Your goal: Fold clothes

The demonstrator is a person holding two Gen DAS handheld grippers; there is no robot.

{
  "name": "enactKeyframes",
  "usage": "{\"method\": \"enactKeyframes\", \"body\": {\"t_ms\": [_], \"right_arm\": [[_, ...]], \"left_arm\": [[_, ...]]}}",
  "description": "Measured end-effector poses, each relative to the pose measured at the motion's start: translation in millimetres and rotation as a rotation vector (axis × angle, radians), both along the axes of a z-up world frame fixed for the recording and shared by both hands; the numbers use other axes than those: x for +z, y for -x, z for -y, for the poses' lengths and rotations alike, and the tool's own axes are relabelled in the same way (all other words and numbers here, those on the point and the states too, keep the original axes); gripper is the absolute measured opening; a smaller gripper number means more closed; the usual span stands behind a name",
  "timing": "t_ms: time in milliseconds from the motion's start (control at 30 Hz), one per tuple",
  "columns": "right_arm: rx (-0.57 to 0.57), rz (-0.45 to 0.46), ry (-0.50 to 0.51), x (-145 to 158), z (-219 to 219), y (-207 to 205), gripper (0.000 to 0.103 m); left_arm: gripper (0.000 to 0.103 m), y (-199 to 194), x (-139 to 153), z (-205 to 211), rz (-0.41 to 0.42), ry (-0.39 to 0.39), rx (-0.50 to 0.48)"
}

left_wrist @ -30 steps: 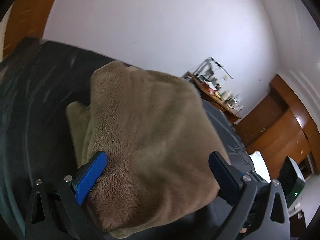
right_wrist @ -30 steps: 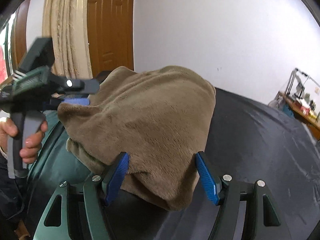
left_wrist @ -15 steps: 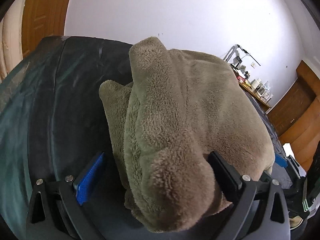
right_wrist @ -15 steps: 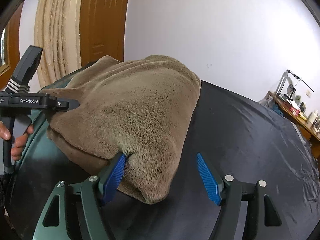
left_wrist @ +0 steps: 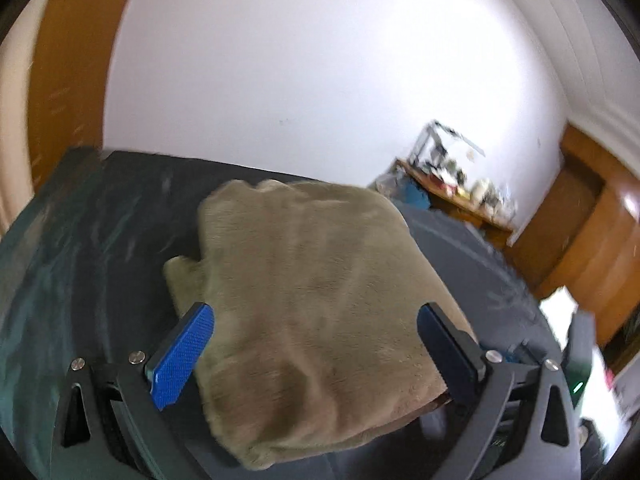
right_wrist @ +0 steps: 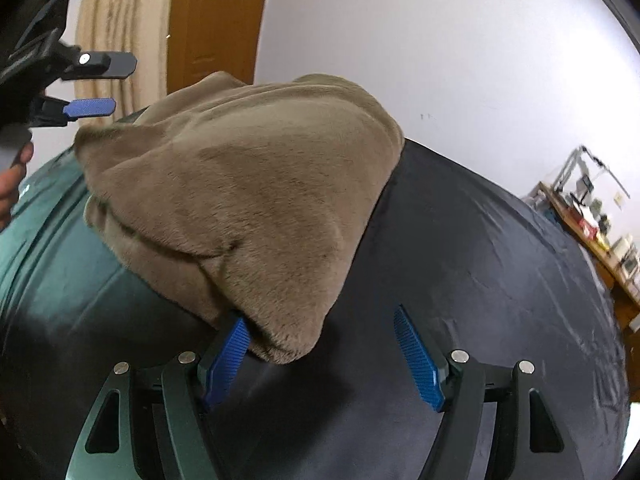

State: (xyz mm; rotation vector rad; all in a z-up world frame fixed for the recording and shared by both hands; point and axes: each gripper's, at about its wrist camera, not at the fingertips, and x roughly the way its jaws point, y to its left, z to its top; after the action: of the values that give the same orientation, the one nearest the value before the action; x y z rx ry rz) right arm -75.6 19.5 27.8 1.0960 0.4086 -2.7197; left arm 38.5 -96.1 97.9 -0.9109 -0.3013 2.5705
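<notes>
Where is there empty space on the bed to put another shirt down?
The dark sheet right of the fuzzy brown bundle is bare, out to the desk. A narrower bare strip lies left of it, toward the door. The middle is taken.

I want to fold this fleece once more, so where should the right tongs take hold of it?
Grip the near corner of the fleece, the rounded point hanging toward the right tongs. Come in low from the near side, along the dark cover. The layers stack thick there and the corner overhangs, so one jaw could slip under. The tongs are open; only one pad touches it.
</notes>
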Motion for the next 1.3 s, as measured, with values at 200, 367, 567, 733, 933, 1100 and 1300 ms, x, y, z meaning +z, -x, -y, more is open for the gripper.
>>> {"method": "enactKeyframes", "body": {"t_ms": [200, 367, 567, 733, 933, 1100, 1300], "right_arm": [[-0.105, -0.023, 0.072, 4.9, -27.1, 7.4, 0.074], [-0.164, 0.021, 0.135, -2.5, -43.6, 16.2, 0.074], [-0.173, 0.052, 0.148, -10.0, -46.0, 25.5, 0.074], [-0.132, 0.027, 0.157, 0.0, -45.3, 6.4, 0.074], [-0.078, -0.038, 0.179, 18.9, -41.4, -11.8, 0.075], [-0.055, -0.081, 0.224, 24.3, -39.5, -21.9, 0.076], [-0.062, -0.091, 0.261, 25.0, -45.6, -28.2, 0.076]], "left_arm": [[0.102, 14.6, -37.2, -26.9, 0.131, 0.125, -0.021], [0.102, 2.4, -46.7, -26.0, 0.147, 0.175, -0.028], [0.103, -3.3, -70.9, -0.7, 0.233, 0.053, -0.033], [0.103, -10.5, -54.5, 6.2, 0.205, 0.024, -0.034], [0.103, -12.3, -13.9, 38.1, 0.149, -0.119, -0.005], [0.103, 11.1, 3.5, 60.7, 0.197, -0.253, 0.008], [0.103, 52.7, 0.5, 66.4, 0.271, -0.277, 0.055]]}}
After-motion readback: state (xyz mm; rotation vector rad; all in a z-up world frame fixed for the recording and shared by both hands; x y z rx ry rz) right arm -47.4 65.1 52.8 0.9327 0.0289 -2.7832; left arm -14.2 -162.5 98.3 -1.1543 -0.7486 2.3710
